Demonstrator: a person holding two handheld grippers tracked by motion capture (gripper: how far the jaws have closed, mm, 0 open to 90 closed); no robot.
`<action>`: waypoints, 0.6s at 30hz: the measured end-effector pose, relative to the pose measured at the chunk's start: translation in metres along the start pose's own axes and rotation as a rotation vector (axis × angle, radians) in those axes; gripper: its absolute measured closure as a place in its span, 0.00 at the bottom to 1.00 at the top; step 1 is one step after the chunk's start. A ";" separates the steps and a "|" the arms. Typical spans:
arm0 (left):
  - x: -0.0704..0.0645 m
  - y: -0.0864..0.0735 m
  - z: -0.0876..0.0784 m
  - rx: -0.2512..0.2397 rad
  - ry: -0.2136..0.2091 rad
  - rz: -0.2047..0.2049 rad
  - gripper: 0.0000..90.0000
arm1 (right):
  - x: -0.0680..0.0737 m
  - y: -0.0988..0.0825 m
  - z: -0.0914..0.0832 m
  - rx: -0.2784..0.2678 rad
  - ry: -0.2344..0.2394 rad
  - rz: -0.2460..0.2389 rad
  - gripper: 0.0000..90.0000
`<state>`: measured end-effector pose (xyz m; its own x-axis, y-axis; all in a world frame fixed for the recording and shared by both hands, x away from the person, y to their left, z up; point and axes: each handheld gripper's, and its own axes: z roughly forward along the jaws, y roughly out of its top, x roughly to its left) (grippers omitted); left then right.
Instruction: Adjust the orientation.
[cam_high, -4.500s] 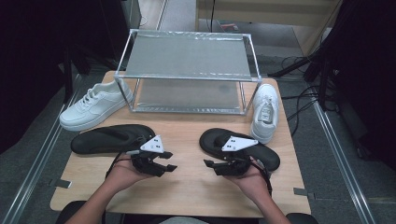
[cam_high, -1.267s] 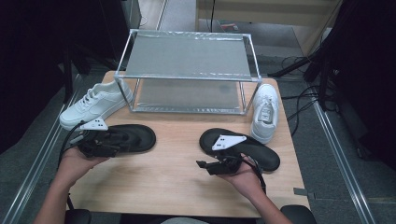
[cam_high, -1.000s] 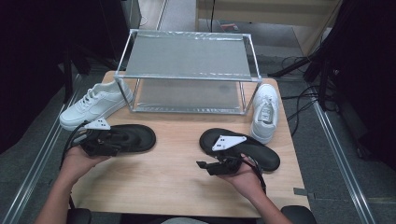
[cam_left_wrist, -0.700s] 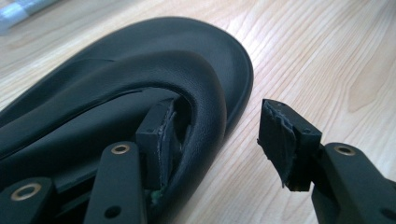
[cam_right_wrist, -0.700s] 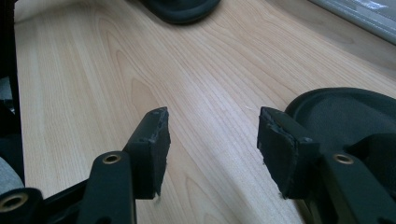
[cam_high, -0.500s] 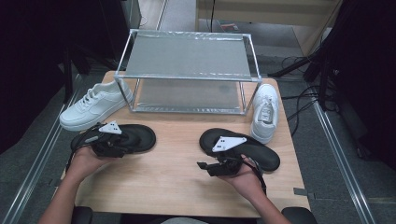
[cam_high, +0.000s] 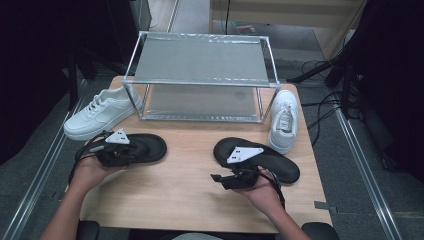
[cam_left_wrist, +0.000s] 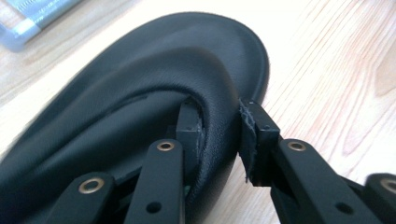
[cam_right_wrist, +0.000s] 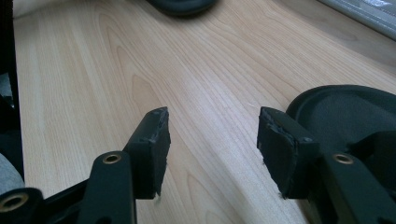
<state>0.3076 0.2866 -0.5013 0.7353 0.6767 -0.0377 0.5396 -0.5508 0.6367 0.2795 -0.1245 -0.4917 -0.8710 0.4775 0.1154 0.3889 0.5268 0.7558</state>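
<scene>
Two black sandals lie on the wooden table (cam_high: 180, 190). The left sandal (cam_high: 147, 147) has my left gripper (cam_high: 134, 151) at its heel end. In the left gripper view the jaws of the left gripper (cam_left_wrist: 217, 123) straddle that sandal (cam_left_wrist: 140, 84). They have just been closing. One pad (cam_left_wrist: 189, 126) is tucked under the strap and the other pad (cam_left_wrist: 259, 135) stands right at the sole's outer rim. I see no squeeze on it. My right gripper (cam_high: 216, 178) (cam_right_wrist: 212, 123) hovers open over bare wood beside the right sandal (cam_high: 282, 166) (cam_right_wrist: 345, 107).
A white sneaker (cam_high: 100, 112) sits at the table's left edge and another (cam_high: 283, 120) at the right, beside a two-level metal rack (cam_high: 200, 65) at the back. Dark floor and cables surround the table.
The left hand has gone from the table's middle to the left sandal, then edged right onto it while its jaws narrowed around the strap. The right hand has stayed put.
</scene>
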 end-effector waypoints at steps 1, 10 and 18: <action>-0.001 0.002 -0.003 -0.002 -0.005 0.000 0.82 | 0.000 0.000 0.000 -0.001 0.003 0.000 0.51; -0.011 0.018 -0.011 0.005 -0.005 -0.038 0.84 | 0.000 0.000 0.000 -0.004 0.016 0.004 0.51; -0.027 0.042 -0.009 -0.023 -0.040 -0.062 0.84 | 0.001 0.000 0.000 -0.011 0.023 0.009 0.51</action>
<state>0.3064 0.2497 -0.4666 0.7167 0.6890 -0.1082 0.5757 -0.4968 0.6494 0.2789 -0.1238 -0.4913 -0.8744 0.4654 0.1368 0.3932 0.5149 0.7617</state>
